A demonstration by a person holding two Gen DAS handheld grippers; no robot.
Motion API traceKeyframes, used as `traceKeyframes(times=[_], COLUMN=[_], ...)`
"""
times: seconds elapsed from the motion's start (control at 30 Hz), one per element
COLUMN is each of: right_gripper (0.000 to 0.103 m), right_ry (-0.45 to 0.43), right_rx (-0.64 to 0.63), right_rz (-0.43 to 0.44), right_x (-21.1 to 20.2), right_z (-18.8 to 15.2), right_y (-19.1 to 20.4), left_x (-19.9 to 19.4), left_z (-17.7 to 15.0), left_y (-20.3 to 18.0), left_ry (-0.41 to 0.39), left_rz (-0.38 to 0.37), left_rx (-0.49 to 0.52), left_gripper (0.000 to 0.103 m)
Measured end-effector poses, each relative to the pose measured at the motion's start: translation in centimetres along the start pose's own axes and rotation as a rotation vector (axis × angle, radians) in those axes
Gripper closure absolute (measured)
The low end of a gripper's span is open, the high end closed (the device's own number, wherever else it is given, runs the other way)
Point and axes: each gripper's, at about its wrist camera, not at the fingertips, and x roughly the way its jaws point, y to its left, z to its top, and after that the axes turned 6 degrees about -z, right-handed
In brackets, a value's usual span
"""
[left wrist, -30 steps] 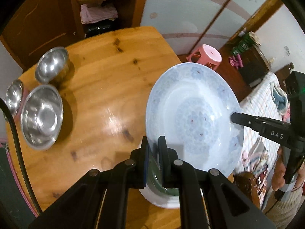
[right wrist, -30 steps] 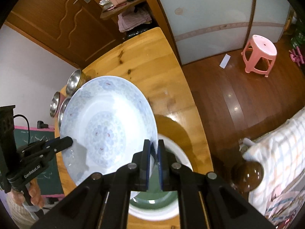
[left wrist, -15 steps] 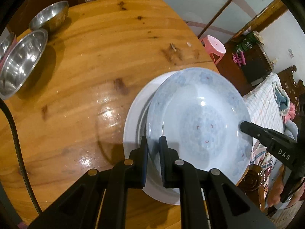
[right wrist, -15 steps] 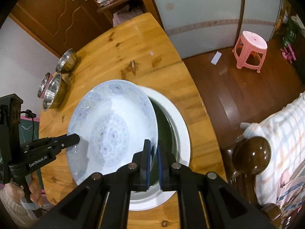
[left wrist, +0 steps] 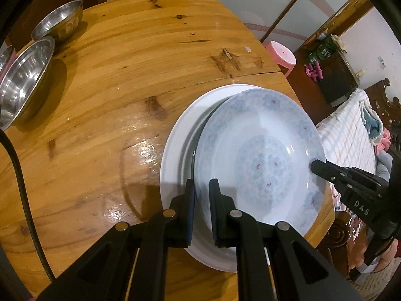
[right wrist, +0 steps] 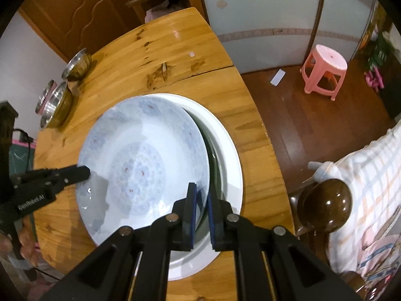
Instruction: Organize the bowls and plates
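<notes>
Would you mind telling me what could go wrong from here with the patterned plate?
1. The patterned plate sits off-centre and tilted on the white plate; released unevenly, it could slide or clatter.
2. Left tool and right tool pinch only thin rim edges, so a slip is possible.
3. The stack is near the table edge.

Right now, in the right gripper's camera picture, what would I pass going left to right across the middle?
Stacked steel bowls → blue-patterned porcelain plate → plain white plate's rim → round wooden table's edge → brown wood floor → pink plastic stool.
</notes>
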Motion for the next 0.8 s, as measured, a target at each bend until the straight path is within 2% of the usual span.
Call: traceKeyframes(times=[0.07,0.13,0.27,0.43,0.57,0.73,0.8], right_gripper=[0.092,0.091,0.091,0.091,0.091,0.091,0.091], right_ry=[-0.003,-0.011,-0.037,-0.071,-0.083,-0.081,-0.083], right_rx=[-0.018,-0.037,-0.054,-0.063,-0.074,-0.097,-0.11], right_rz=[-0.025,-0.042,-0.061,-0.042,-0.023,0.006,0.009], right_x=[0.0,-0.2,-1.1,-2.5,-3.3,-3.9,-4.2], right_z=[0.1,0.1,0.3,0.4,0.1,-0.7,-1.1], right_y=[0.2,0.4,0.6,1.0,1.7,2.9,3.3], left_x=[-0.1,-0.2,-0.9,-2.3,-3.4,-4.7,-5.2], left_z=[0.1,0.3,0.7,0.8,0.6,-0.4,-0.9], left_y=[-0.3,-0.6,-1.0,-1.6,-1.9,-1.8,-1.8], left_ry=[0.001,0.005,-0.009,-0.046,-0.07,-0.099,-0.111], left_rz=[0.003,-0.001,-0.008,-0.013,-0.013,-0.025,-0.035], left_rx=[0.016,0.025,0.043,0.057,0.063,0.064,0.06], left_gripper=[0.093,0.084,0.076,0.058,0.052,0.03,0.028])
